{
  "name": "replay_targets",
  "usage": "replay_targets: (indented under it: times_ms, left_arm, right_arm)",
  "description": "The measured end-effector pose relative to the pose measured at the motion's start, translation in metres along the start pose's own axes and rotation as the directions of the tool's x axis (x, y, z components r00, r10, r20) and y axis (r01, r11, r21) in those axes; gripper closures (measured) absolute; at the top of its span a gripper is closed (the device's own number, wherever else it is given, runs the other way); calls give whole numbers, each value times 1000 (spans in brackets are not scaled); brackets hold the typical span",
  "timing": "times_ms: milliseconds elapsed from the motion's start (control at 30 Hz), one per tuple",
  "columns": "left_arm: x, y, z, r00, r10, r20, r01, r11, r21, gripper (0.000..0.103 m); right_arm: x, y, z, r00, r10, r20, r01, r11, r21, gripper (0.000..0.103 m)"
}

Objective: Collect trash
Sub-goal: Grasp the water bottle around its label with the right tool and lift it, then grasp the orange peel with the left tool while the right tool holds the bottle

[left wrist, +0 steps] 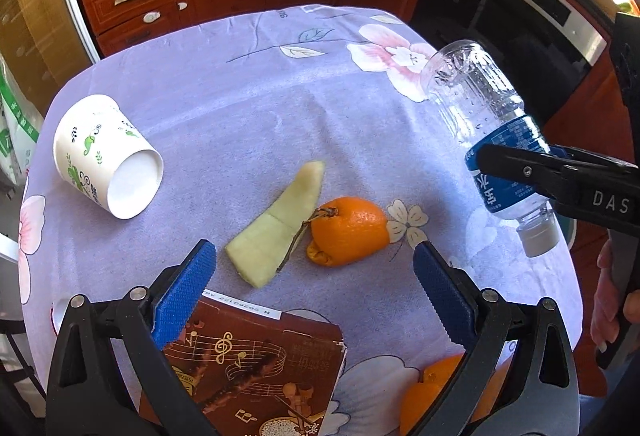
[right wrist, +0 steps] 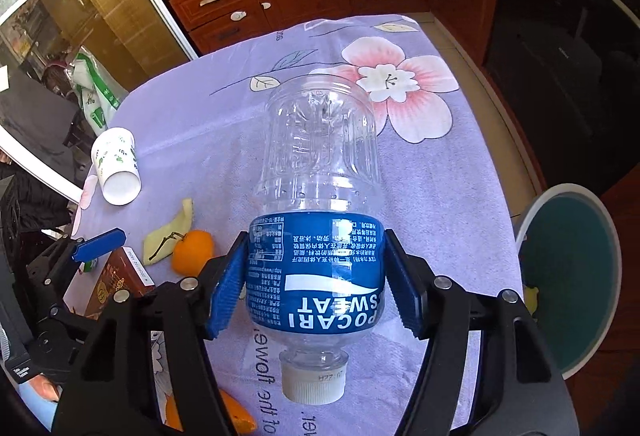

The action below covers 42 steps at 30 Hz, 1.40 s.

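A: What's cut off?
B: The brown music-note carton (left wrist: 256, 368) runs out under the wide, empty left tool (left wrist: 314, 264); orange peel (left wrist: 436, 392) hides behind its finger.
A: The paper cup (left wrist: 108, 155)?
B: On its side, left on the table (left wrist: 248, 95).
A: And the bottle (right wrist: 320, 236)?
B: Clamped at its label by the right tool (right wrist: 314, 282), held above the table, cap toward the camera, base pointing away.

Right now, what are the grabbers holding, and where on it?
The right gripper holds the plastic bottle by its blue label, cap toward the camera. The left gripper is open, holding nothing.
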<state>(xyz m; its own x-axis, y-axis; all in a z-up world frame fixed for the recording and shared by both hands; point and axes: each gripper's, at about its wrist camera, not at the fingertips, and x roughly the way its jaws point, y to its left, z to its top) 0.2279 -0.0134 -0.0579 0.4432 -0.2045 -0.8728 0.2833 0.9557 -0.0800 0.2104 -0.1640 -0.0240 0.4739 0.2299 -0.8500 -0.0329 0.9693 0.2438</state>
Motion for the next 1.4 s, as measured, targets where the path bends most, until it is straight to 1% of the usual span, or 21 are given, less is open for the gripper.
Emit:
replay_targets:
  times_ms: [100, 367, 433, 500, 600, 667, 700, 733, 800, 867, 933, 1133, 1233, 1267, 1300, 1333, 1400]
  left_arm:
    - [4, -3, 2, 1000, -1, -12, 1, 1000, -3, 4]
    - [10, -14, 7, 1000, 6, -6, -6, 1000, 12, 4]
    - [12, -19, 7, 1000, 7, -7, -7, 1000, 26, 8]
    - [15, -23, 7, 1000, 5, -13, -4, 999, 37, 17]
    - [20, -27, 6, 1000, -4, -30, 5, 999, 44, 24]
    - [21, -30, 5, 999, 3, -34, -1, 999, 52, 27]
    - [22, -33, 5, 999, 6, -33, -4, 998, 60, 33]
    - [23, -35, 5, 999, 9, -35, -7, 998, 67, 37]
    - [26, -38, 6, 999, 15, -41, -12, 997, 78, 51]
    - [29, -41, 6, 998, 28, -49, -24, 996, 88, 52]
    - [33, -43, 5, 996, 64, -60, -57, 993, 102, 52]
    - [39, -47, 11, 994, 89, -61, -81, 990, 118, 51]
    - [41, -50, 14, 995, 86, -53, -79, 989, 124, 51]
    - [41, -52, 14, 995, 89, -46, -82, 989, 125, 57]
    - [40, -53, 14, 995, 90, -39, -85, 988, 126, 65]
    - [39, -55, 14, 995, 93, -31, -88, 988, 128, 67]
    - [34, -58, 14, 995, 104, -14, -101, 985, 137, 74]
  right_arm:
    - [-7, -6, -5, 1000, -2, 5, 1, 1000, 10, 41]
    - [-20, -21, -22, 1000, 4, 9, -5, 999, 41, 41]
    - [-21, -25, -24, 1000, 6, 10, -6, 999, 47, 41]
    - [-21, -27, -26, 1000, 8, 6, -9, 999, 51, 41]
    - [-22, -30, -29, 1000, 14, 4, -15, 998, 58, 41]
    - [-23, -31, -30, 1000, 17, 7, -18, 998, 61, 41]
    - [-23, -32, -30, 1000, 20, 7, -20, 998, 62, 41]
    - [-23, -33, -31, 1000, 21, 7, -22, 998, 63, 41]
    - [-23, -35, -32, 1000, 25, 7, -26, 997, 68, 41]
    - [-22, -38, -33, 1000, 30, 4, -31, 997, 73, 41]
    - [-22, -41, -34, 999, 35, 3, -35, 996, 78, 41]
    - [-20, -50, -35, 999, 45, 2, -45, 995, 94, 41]
    - [-19, -53, -36, 999, 47, 3, -47, 994, 101, 41]
    - [-19, -54, -37, 999, 49, 2, -49, 994, 103, 41]
    - [-19, -55, -37, 999, 50, 2, -50, 993, 105, 41]
    - [-19, -56, -38, 999, 49, 2, -49, 993, 106, 41]
    - [-19, -59, -38, 999, 52, 3, -52, 993, 110, 41]
